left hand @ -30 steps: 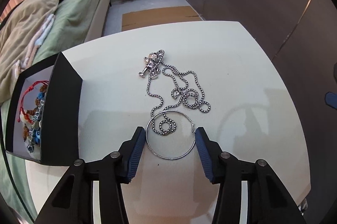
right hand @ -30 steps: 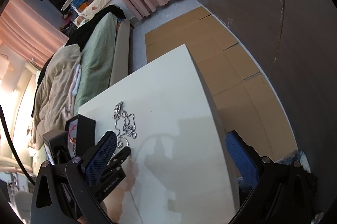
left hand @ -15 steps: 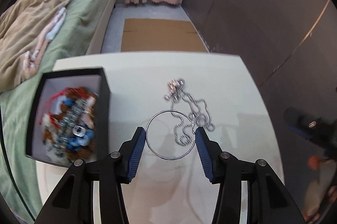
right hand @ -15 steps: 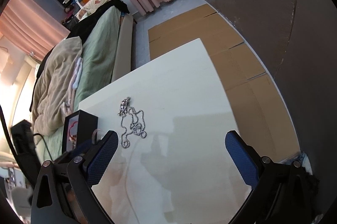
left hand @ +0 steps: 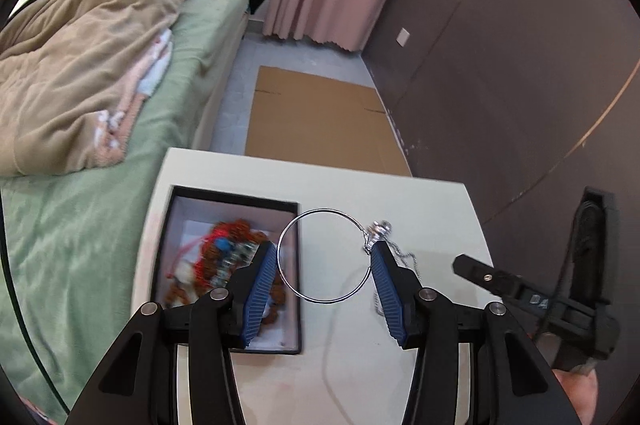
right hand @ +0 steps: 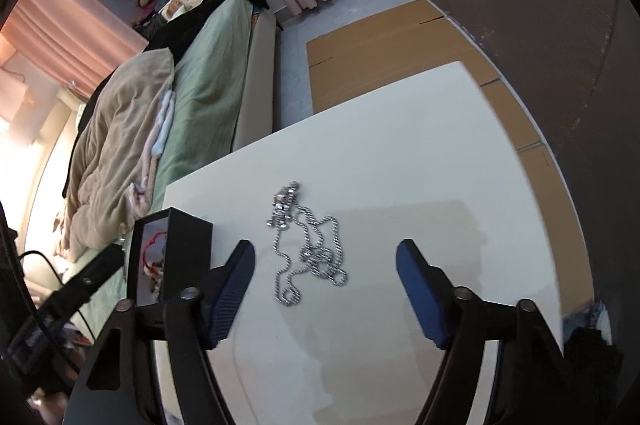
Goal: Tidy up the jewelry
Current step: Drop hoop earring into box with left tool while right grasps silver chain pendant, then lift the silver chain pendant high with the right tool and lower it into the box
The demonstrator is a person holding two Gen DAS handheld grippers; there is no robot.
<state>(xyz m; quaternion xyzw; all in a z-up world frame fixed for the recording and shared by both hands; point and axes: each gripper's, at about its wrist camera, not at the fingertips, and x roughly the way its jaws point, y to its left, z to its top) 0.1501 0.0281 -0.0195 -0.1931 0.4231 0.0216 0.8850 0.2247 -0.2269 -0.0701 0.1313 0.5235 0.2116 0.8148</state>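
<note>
Left tongs (left hand: 325,267) are clamped on a thin silver hoop (left hand: 323,256), one blue pad (left hand: 262,289) pressing each side of the ring. The hoop is held above the desk (left hand: 420,201), its left part over the right wall of the black box (left hand: 298,265) and its right part over bare desk. The box sits at the left edge of the desk, open at the top, with a blurred heap of red, blue and brown beaded jewelry (left hand: 224,261) inside. A silver chain necklace (right hand: 310,245) with a small pendant (right hand: 284,203) lies loosely coiled on the desk to the right of the box, apart from it.

Right tongs (right hand: 325,295) are spread wide and hold nothing; the necklace lies on the desk between and beyond the two pads. A bed (left hand: 100,129) with green sheet stands beside the desk.
</note>
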